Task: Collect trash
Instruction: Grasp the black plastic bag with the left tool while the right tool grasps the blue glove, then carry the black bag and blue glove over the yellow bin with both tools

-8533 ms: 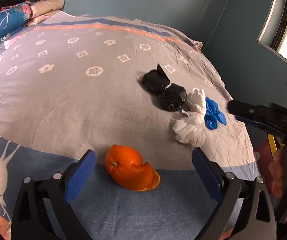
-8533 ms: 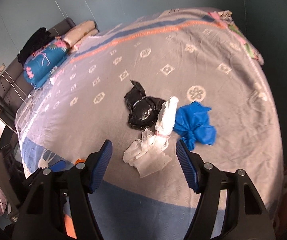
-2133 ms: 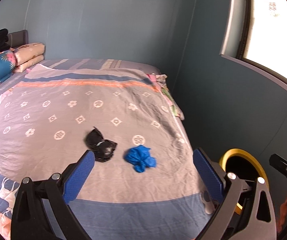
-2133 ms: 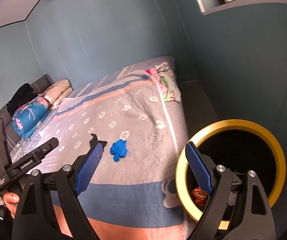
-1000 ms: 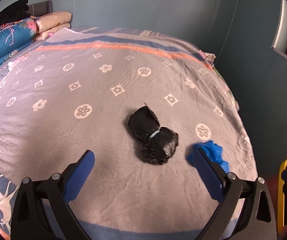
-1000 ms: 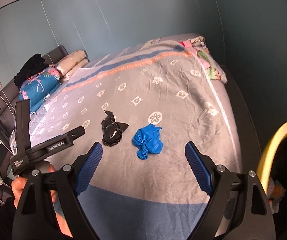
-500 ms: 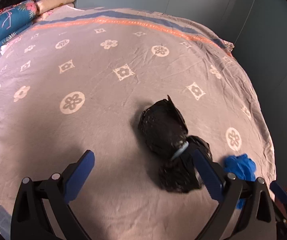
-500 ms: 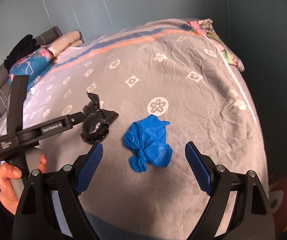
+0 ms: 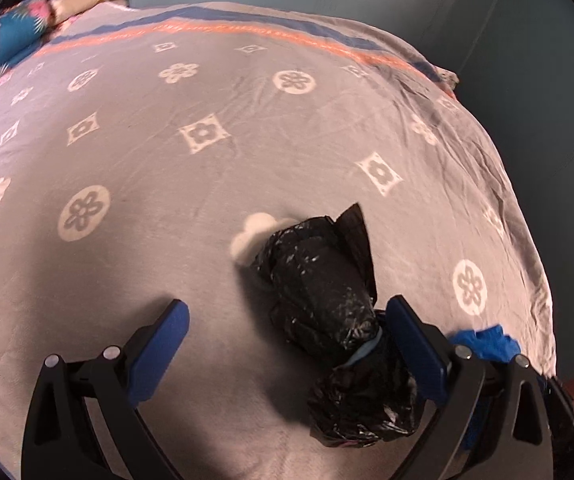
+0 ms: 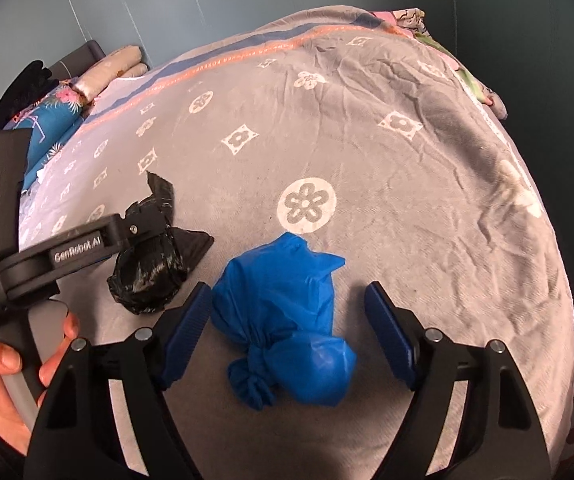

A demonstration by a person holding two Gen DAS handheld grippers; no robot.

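Trash time: right gripper (image 10: 287, 320) is closing its fingers around the blue bag (image 10: 287, 320) low centre on the bed (image 10: 407, 160), not pinching. Left gripper (image 9: 287, 344) gapes wide, black bag (image 9: 339, 320) between its fingers, lower right.

Blue bag (image 9: 487, 340) mostly hidden behind the left claw's (image 9: 287, 350) right finger.

A bed (image 9: 135, 184) carries everything, under a grey blanket (image 10: 407, 184) printed with white flowers and diamonds and crossed by an orange and blue stripe. On it lie a tied black bag (image 9: 327, 300) and, near it, a knotted blue bag (image 10: 287, 312). Pillows (image 10: 111, 64) and a teal floral quilt (image 9: 3, 40) lie at the far end.
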